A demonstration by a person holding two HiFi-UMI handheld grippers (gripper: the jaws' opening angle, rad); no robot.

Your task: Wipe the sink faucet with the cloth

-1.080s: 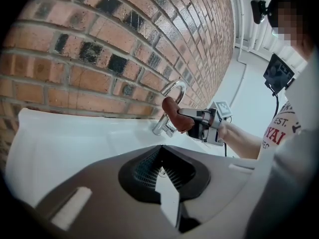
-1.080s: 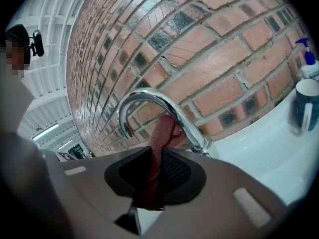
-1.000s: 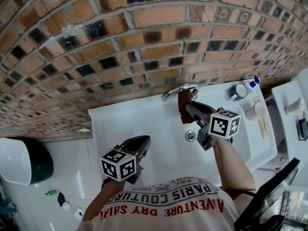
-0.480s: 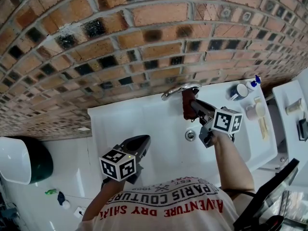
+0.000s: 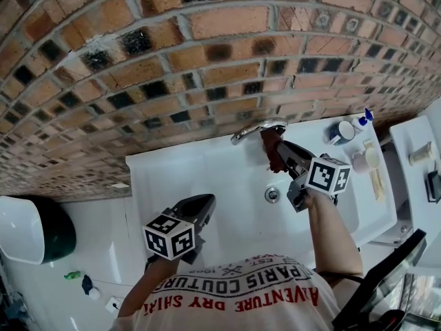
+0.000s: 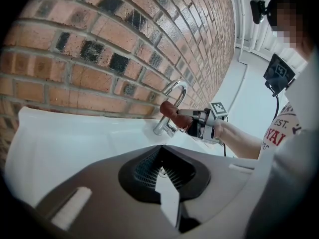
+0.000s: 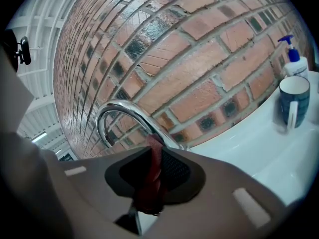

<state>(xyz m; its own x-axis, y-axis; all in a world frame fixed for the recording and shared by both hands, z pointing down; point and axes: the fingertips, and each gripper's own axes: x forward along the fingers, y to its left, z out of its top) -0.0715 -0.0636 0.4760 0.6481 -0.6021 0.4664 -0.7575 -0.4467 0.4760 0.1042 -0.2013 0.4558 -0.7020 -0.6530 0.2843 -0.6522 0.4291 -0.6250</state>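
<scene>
A curved chrome faucet [image 5: 256,129] rises at the back of the white sink [image 5: 207,178], below the brick wall. My right gripper [image 5: 280,149] is shut on a dark red cloth [image 5: 273,150] and holds it against the faucet's right side near its base. In the right gripper view the cloth [image 7: 153,176] hangs pinched between the jaws, with the faucet [image 7: 130,117] arching just behind it. My left gripper [image 5: 196,205] hovers over the sink's front left, shut with nothing in it. From the left gripper view the faucet [image 6: 171,107], the cloth [image 6: 172,115] and the right gripper [image 6: 195,123] show ahead.
A blue mug [image 5: 340,132] and a pump bottle [image 5: 361,119] stand on the sink's right ledge, also seen as the mug [image 7: 294,99] and the bottle [image 7: 292,59]. The drain [image 5: 273,194] sits mid-basin. A dark green bin [image 5: 41,232] stands at the left on the floor.
My right gripper has slid the cloth to the right and slightly up along the faucet. The left gripper has stayed put.
</scene>
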